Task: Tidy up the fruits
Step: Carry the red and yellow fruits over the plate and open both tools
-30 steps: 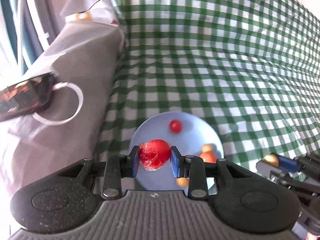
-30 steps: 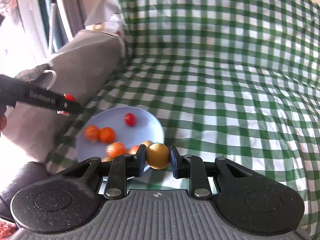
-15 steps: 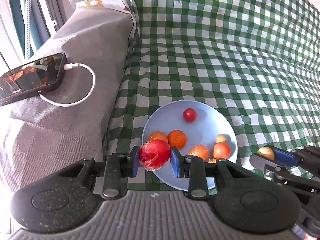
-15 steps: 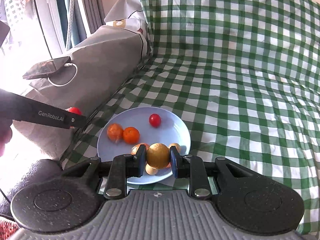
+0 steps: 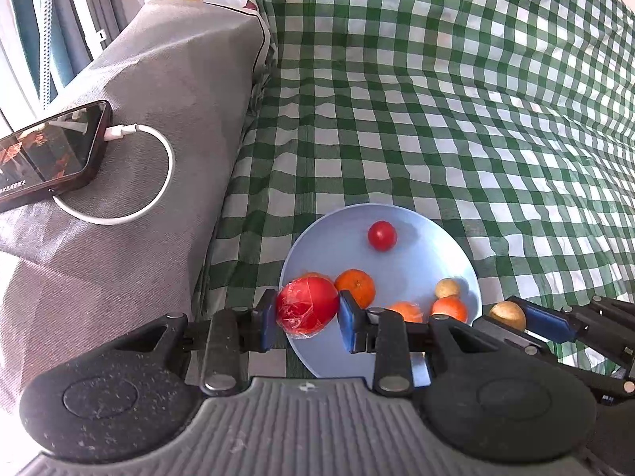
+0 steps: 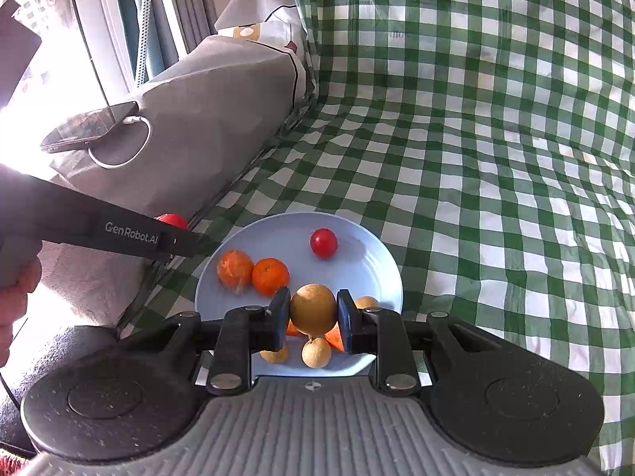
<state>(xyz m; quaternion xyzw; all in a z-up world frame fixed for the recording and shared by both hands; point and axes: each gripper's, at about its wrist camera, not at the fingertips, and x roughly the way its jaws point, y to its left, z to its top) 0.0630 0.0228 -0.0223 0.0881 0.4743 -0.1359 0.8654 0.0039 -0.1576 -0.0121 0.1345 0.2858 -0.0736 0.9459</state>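
A light blue plate (image 5: 412, 222) (image 6: 381, 254) lies on the green checked cloth and holds a small red fruit (image 5: 381, 235) (image 6: 323, 242), several oranges (image 5: 356, 286) (image 6: 270, 276) and small tan fruits (image 6: 316, 352). My left gripper (image 5: 307, 314) is shut on a red fruit wrapped in plastic film (image 5: 305, 309), above the plate's left rim; it shows at the left of the right wrist view (image 6: 171, 220). My right gripper (image 6: 312, 311) is shut on a round tan fruit (image 6: 312, 307), above the plate's near side; it shows in the left wrist view (image 5: 508, 314).
A grey cushion (image 5: 131, 127) (image 6: 206, 91) rises left of the plate, with a phone (image 5: 47, 150) (image 6: 91, 125) and white charging cable (image 5: 158, 182) on it. Green checked cloth (image 5: 456, 99) covers the seat and back. A window is at far left.
Both grippers have risen and pulled back from the plate with their fruits still held, so more of the plate, cushion and phone shows.
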